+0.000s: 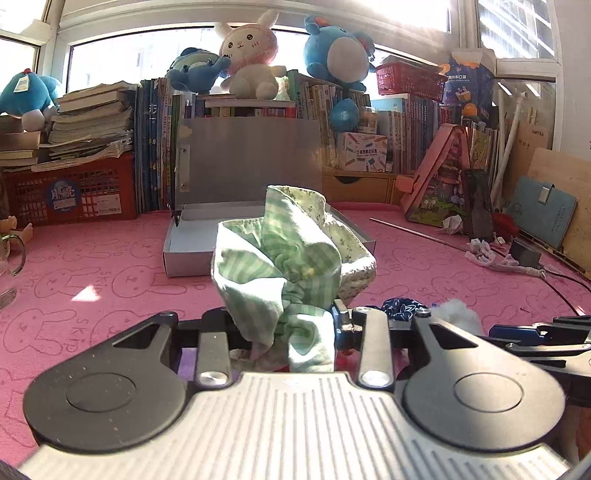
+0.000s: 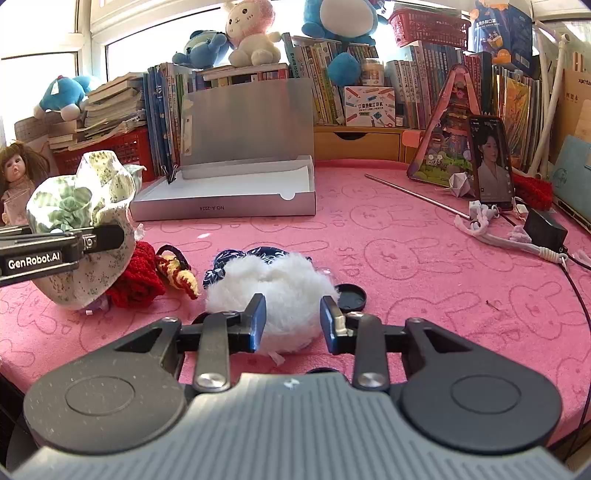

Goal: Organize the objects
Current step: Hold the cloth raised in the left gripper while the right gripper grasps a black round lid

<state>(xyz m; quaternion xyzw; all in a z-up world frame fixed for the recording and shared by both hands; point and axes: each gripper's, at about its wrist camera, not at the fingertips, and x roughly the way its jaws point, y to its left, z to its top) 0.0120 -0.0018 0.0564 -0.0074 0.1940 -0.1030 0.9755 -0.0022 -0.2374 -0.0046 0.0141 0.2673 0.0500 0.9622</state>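
The left gripper (image 1: pixel 291 325) is clamped on a bundle of green cloth (image 1: pixel 280 254), checked and floral, holding it up off the pink mat (image 1: pixel 92 266). In the right wrist view the same cloth (image 2: pixel 92 206) hangs at the left, just above a red knit piece (image 2: pixel 136 277) that lies on the mat (image 2: pixel 424 266).

The right gripper (image 2: pixel 293 325) has its jaws apart, one on each side of a white fluffy ball (image 2: pixel 280 288); whether the fingers (image 2: pixel 256 317) touch the fluff is hard to tell. Just behind the ball lies a dark blue patterned cloth (image 2: pixel 229 260), to its left a yellow and red knit item (image 2: pixel 177 271), and to its right a black lid (image 2: pixel 351 295).

Farther off sits an open grey box (image 2: pixel 229 199), its lid upright against the books (image 2: pixel 332 85). Plush toys (image 2: pixel 251 33) sit on top of the books. At the far right a phone (image 2: pixel 493 162) stands upright, and a doll (image 2: pixel 18 173) is at the far left
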